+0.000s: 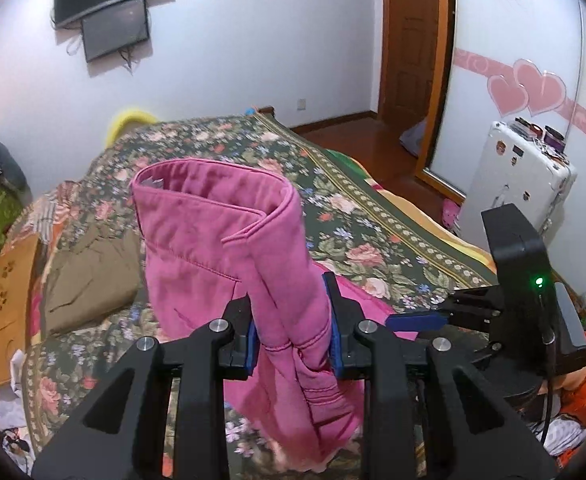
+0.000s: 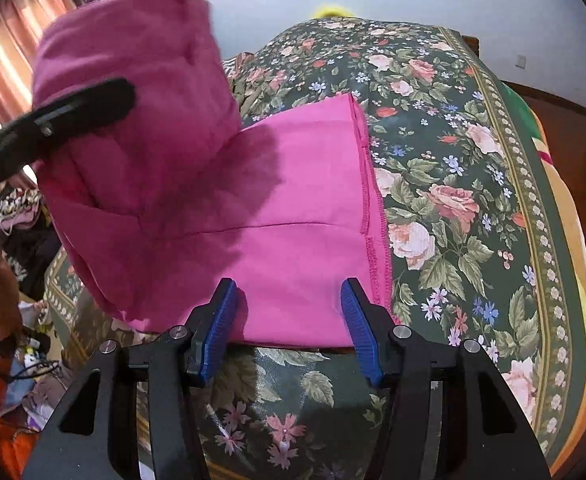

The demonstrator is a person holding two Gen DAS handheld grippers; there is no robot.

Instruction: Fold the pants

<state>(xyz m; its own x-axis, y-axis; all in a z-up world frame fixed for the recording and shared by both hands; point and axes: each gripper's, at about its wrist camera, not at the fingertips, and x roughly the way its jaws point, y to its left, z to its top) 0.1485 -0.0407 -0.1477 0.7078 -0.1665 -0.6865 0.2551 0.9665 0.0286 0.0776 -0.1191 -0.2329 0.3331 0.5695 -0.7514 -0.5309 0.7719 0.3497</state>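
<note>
The pink pants (image 1: 221, 248) are on the floral bedspread (image 1: 333, 208). My left gripper (image 1: 293, 332) is shut on a bunched part of the pants near the waistband and holds it up above the bed. In the right wrist view the leg part of the pants (image 2: 301, 216) lies flat on the bedspread (image 2: 473, 160), and the lifted part hangs at the upper left with the left gripper (image 2: 53, 120) on it. My right gripper (image 2: 289, 320) is open and empty, its blue pads over the near edge of the flat legs. It also shows in the left wrist view (image 1: 417, 320).
A brown pillow (image 1: 89, 272) and cardboard (image 1: 9, 304) lie at the bed's left. A white suitcase (image 1: 521, 176) stands right of the bed by a wooden door (image 1: 413, 32). Clutter sits on the floor at the left (image 2: 25, 360).
</note>
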